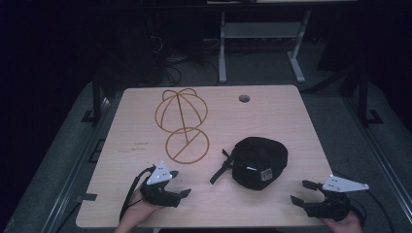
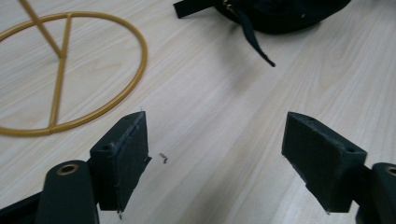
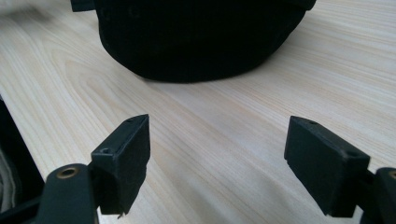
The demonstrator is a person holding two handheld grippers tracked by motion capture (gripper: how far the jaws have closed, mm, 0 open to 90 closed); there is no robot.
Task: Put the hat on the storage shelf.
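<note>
Dark room, pale wood bench (image 1: 145,141). Black cap (image 1: 258,161) right of centre, strap (image 1: 221,167) trailing left; gold wire stand (image 1: 182,124) far left of it. Left gripper (image 1: 176,187) and right gripper (image 1: 305,191) at the near edge, both spread wide, holding nothing. Likely risks: pinching only the loose strap, dragging the cap, knocking the light stand over.

Light wooden table (image 1: 145,204), with a round hole (image 1: 244,98) near its far edge. A gold wire hat stand (image 1: 181,125) lies left of centre. A black cap (image 1: 259,162), strap trailing left, rests right of centre, nearer the front.
</note>
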